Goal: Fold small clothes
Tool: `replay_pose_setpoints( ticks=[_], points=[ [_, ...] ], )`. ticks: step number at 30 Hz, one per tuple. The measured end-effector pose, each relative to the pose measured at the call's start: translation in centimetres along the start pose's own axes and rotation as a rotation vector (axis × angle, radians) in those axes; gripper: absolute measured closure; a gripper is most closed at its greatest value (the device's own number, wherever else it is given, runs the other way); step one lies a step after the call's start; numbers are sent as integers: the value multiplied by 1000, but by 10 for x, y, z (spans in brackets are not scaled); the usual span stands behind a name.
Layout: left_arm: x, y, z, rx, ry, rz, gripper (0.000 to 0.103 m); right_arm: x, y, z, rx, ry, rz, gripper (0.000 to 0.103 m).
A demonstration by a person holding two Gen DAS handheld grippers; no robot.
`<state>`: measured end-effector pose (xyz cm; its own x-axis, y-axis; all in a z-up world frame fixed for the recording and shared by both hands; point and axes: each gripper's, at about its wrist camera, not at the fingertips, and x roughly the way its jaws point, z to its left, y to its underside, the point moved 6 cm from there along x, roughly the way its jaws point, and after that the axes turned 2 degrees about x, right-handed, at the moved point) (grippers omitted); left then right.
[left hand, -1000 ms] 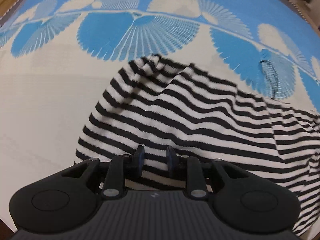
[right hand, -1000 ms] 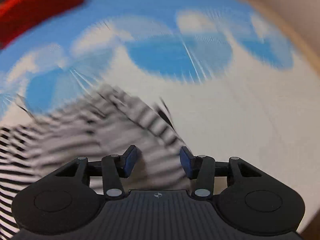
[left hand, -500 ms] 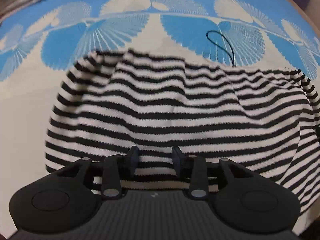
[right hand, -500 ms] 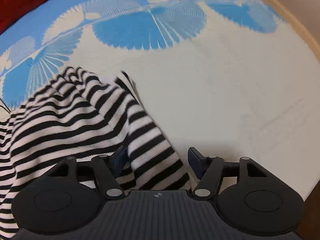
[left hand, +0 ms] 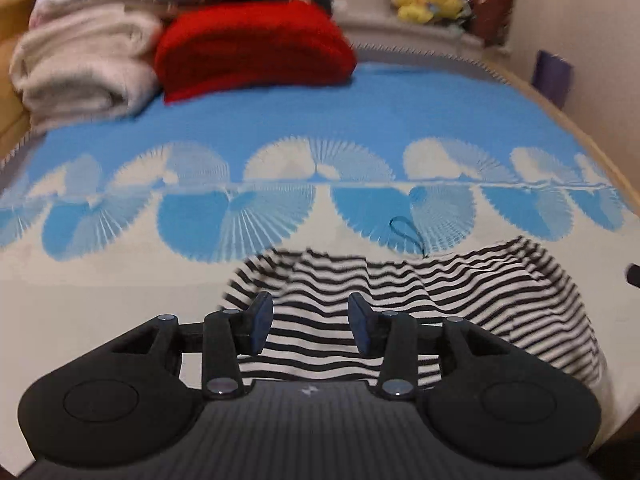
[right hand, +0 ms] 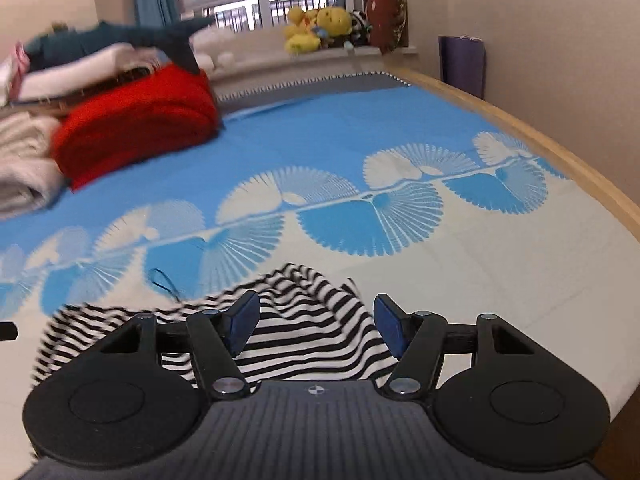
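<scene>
Both the left hand-held gripper point(left hand: 310, 322) and right hand-held gripper point(right hand: 316, 326) are hanging parted and empty, jaws just opened, leaving the striped garment point(left hand: 420, 304) lying on the bed point(left hand: 360, 104) for its next fold.

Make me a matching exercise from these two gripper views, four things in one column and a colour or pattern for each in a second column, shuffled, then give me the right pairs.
Things:
1. small garment lying in front of both grippers
2. folded blanket at the far end of the bed
3. plush toys on the window ledge
4. thin cord loop on the bedspread, just beyond the garment

Colours or patterns:
A. yellow
B. black and white stripes
C. dark, almost black
D. red

Pairs: 1-B, 2-D, 3-A, 4-C
</scene>
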<state>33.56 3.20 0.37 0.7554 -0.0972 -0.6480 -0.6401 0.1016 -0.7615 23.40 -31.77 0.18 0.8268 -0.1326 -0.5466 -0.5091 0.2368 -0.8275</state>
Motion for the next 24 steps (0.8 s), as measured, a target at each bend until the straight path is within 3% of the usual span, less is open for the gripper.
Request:
replay_pose_setpoints(
  ticks=[4, 5, 7, 10, 13, 17, 19, 21, 24],
  points=[
    [-22, 27, 17, -11, 17, -59, 55, -19, 6, 2, 33, -15, -21, 50],
    [-16, 42, 19, -10, 27, -38, 56, -21, 7, 2, 38, -17, -25, 53],
    [-1, 63, 23, 12, 29, 113, 57, -24, 7, 0, 50, -21, -27, 58],
    [5, 67, 36, -2, 13, 137, 57, -20, 10, -8, 68, -6, -8, 58],
    [17, 74, 56, -58, -12, 203, 57, -11, 22, -5, 52, -50, 69, 58],
    [17, 75, 82, -174, -32, 217, 57, -13, 35, 17, -65, -82, 81, 59],
    [10, 78, 93, -230, -42, 212, 57, -15, 40, 30, -108, -101, 72, 69],
    [4, 77, 101, -279, -54, 201, 57, -16, 44, 41, -111, -137, 76, 89],
    [-11, 72, 116, -339, -92, 148, 57, -12, 48, 59, -108, -165, 82, 94]
  ],
)
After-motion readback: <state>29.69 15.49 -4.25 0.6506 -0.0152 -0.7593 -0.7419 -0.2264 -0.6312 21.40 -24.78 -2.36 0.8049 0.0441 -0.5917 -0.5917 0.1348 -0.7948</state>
